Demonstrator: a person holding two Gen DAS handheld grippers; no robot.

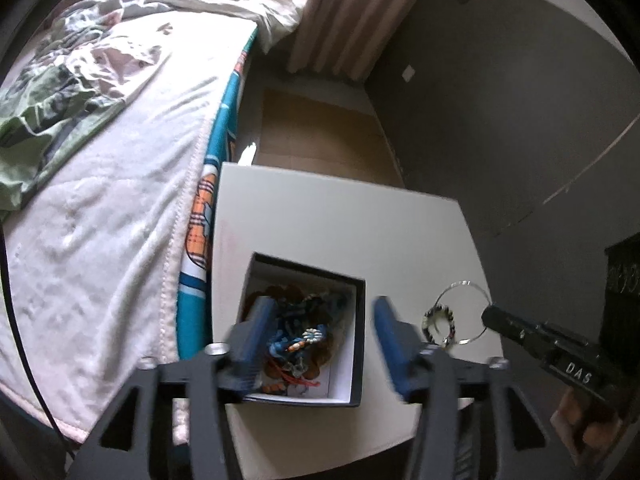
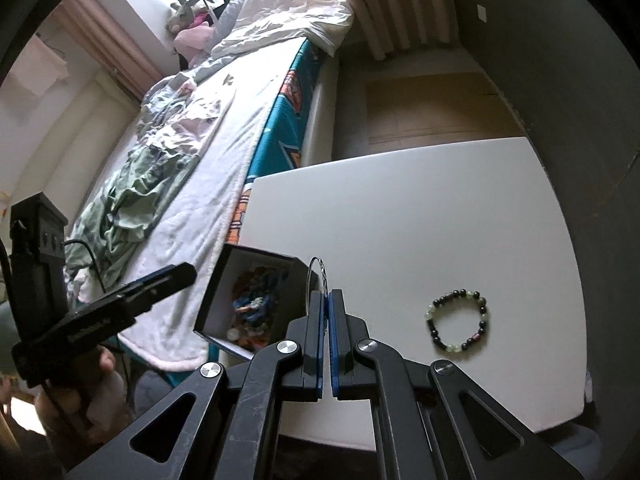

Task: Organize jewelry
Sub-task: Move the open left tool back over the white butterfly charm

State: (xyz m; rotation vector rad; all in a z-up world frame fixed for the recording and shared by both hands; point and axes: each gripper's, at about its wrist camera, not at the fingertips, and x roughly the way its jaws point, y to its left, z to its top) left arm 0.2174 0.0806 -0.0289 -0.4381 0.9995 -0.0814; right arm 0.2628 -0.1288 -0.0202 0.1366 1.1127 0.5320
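Observation:
A black box (image 1: 358, 320) with a white inside stands on the white table (image 1: 340, 224) and holds several tangled bead pieces (image 1: 298, 332). My left gripper (image 1: 324, 340) is open above the box, its left finger over the jewelry. My right gripper (image 2: 327, 300) is shut on a thin silver bangle (image 2: 314, 276), held edge-on beside the box (image 2: 218, 292); the bangle also shows in the left wrist view (image 1: 466, 312). A black and green bead bracelet (image 2: 458, 322) lies on the table to the right, also visible in the left wrist view (image 1: 438, 324).
A bed with a white blanket (image 1: 100, 200) and green clothes (image 1: 44, 120) runs along the table's left edge. A grey wall (image 1: 500, 100) stands to the right, with wooden floor (image 1: 316, 132) beyond the table.

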